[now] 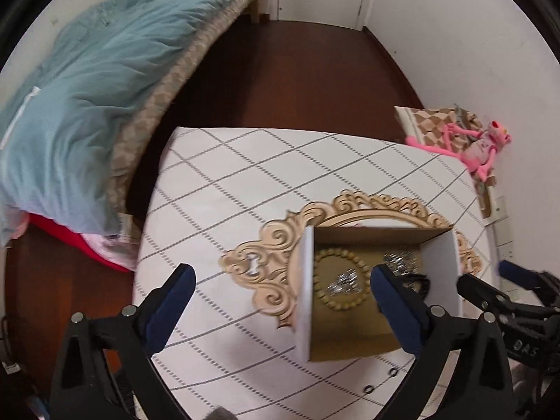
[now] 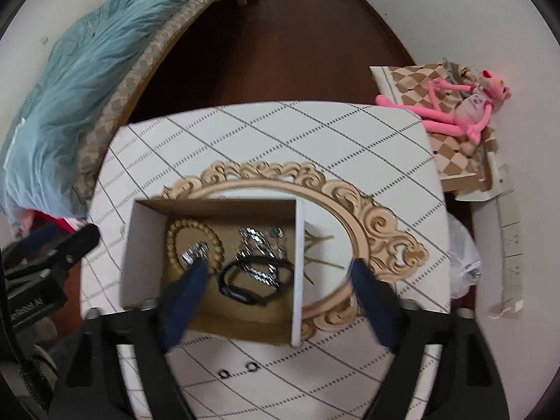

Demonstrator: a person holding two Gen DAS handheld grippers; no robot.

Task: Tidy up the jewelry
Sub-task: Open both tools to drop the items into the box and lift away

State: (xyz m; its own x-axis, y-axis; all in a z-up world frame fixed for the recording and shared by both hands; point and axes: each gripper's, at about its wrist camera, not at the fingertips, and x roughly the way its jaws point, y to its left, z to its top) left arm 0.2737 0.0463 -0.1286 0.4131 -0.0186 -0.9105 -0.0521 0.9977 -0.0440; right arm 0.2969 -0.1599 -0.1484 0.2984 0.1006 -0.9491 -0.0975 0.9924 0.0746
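Observation:
A white-walled cardboard box (image 2: pixel 143 245) stands on the table on top of an ornate oval mirror frame (image 2: pixel 381 224). Inside lie a wooden bead bracelet (image 2: pixel 175 234), silver sparkly pieces (image 2: pixel 260 241) and a black band (image 2: pixel 245 280). The same box (image 1: pixel 308 290) and bead bracelet (image 1: pixel 323 273) show in the left wrist view. My left gripper (image 1: pixel 280 290) is open and empty above the box's left wall. My right gripper (image 2: pixel 278 280) is open and empty over the box's right part; it appears at the right in the left wrist view (image 1: pixel 490 280).
The table has a white cloth (image 2: pixel 280 133) with a grey diamond pattern. Two small dark rings (image 2: pixel 238 369) lie on it near the front edge. A bed with a teal duvet (image 1: pixel 87 80) stands left. A pink plush toy (image 2: pixel 465 101) lies right. A plastic bag (image 2: pixel 462 262) hangs at the table's right.

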